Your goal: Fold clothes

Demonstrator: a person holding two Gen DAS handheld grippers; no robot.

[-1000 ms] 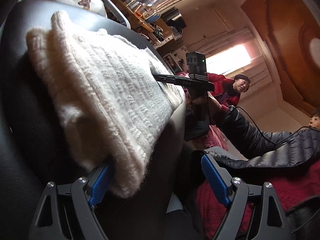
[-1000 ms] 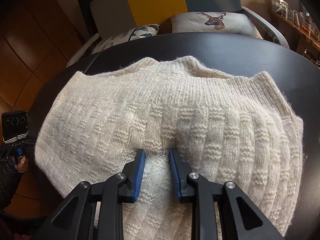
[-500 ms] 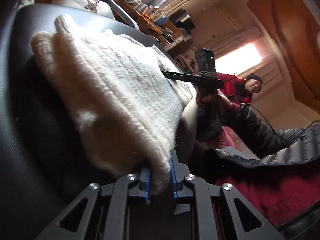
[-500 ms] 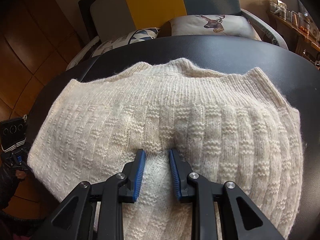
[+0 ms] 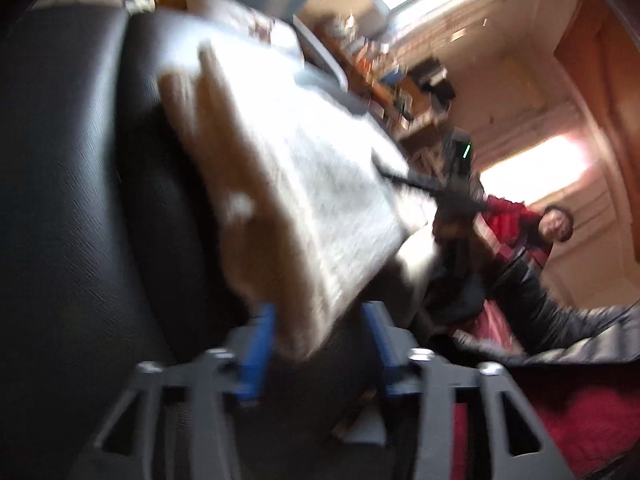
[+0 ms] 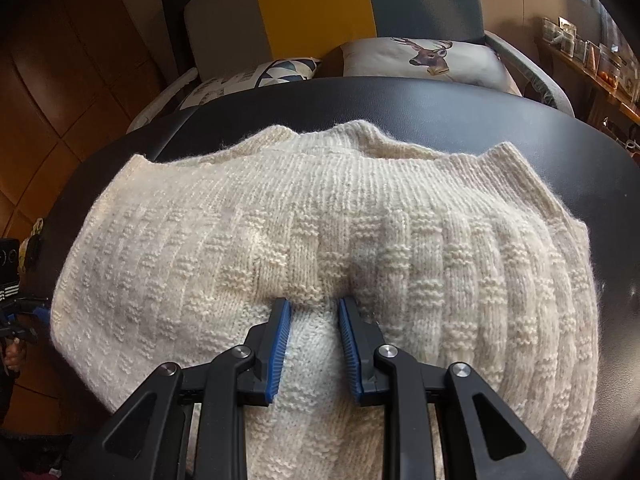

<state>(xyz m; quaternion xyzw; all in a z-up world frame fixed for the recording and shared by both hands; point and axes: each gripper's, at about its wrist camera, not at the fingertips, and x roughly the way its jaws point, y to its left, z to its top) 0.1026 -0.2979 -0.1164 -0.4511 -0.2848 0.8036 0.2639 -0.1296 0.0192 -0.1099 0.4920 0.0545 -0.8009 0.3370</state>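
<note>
the right tool sits nearest in its own view, two black fingers with blue pads clenched on a raised ridge of the one cream knitted sweater. the knit bunches up between the pads and spreads out flat ahead of them and to both sides. the sweater lies on a black leather-look worktop, its ribbed edge farthest from the tool, its near part running under the fingers and out of view.

the left tool is shown in a blurred picture. its two blue pads stand apart with a gap, released; a corner of the sweater hangs between them, close to the left pad, and whether it touches cannot be told. past it the sweater stretches away over the worktop toward the right tool, seen there as a dark shape with one green light.

beyond the worktop, ahead of the right tool, are two cushions: one with blue triangles, one printed with a deer head. behind them stands a sofa back in grey, yellow and blue panels. a shelf of small jars runs off to the right. no writing can be read anywhere.

far off past the left tool, a person in red sits below a bright window.
</note>
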